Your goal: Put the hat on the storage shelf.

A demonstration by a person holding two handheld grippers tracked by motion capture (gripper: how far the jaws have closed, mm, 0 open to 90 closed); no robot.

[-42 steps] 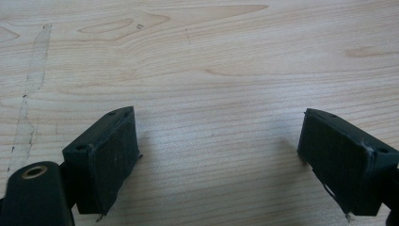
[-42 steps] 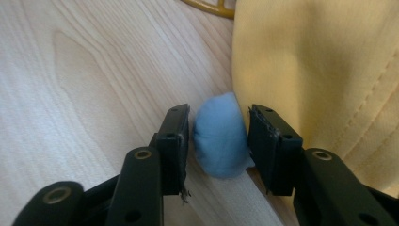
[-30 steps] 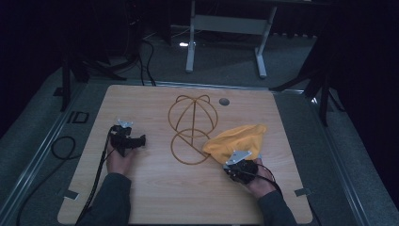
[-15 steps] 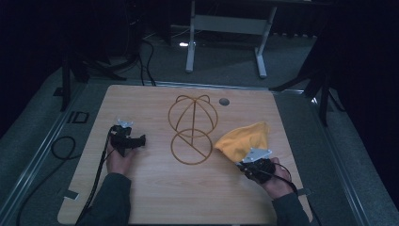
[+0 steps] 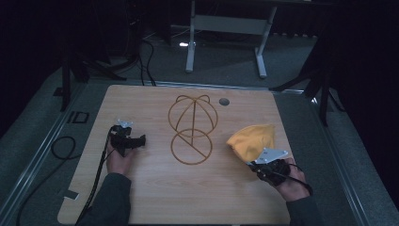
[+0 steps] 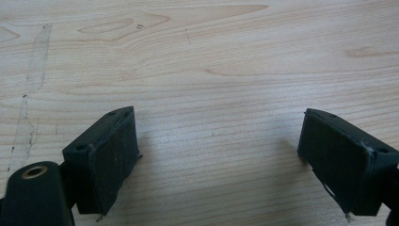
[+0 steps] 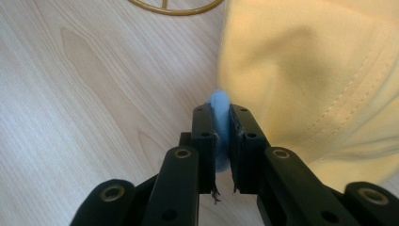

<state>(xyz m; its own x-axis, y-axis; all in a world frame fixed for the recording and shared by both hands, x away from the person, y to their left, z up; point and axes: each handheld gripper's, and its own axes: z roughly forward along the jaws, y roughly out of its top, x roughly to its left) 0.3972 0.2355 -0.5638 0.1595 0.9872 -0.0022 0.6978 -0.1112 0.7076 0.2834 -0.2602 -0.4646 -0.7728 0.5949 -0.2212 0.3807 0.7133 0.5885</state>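
Observation:
A yellow cap (image 5: 251, 139) lies on the right part of the wooden table (image 5: 155, 197), clear of a gold wire hat stand (image 5: 192, 127) at the centre. My right gripper (image 5: 252, 163) sits at the cap's near edge. In the right gripper view its jaws (image 7: 221, 113) are shut on a thin light-blue piece (image 7: 219, 100) at the rim of the yellow cap (image 7: 306, 70); the wire stand (image 7: 174, 7) shows at the top. My left gripper (image 5: 141, 140) rests on the table's left side, open (image 6: 221, 141), with only bare wood between its pads.
A small grey round insert (image 5: 224, 101) is set in the table behind the stand. A black cable (image 5: 61, 146) trails off the left edge to the floor. White frame legs (image 5: 226, 23) stand beyond the far edge. The cap is near the right edge.
My right gripper has pulled the yellow cap to the right and toward the person, off the wire stand's edge. The left gripper has stayed in place.

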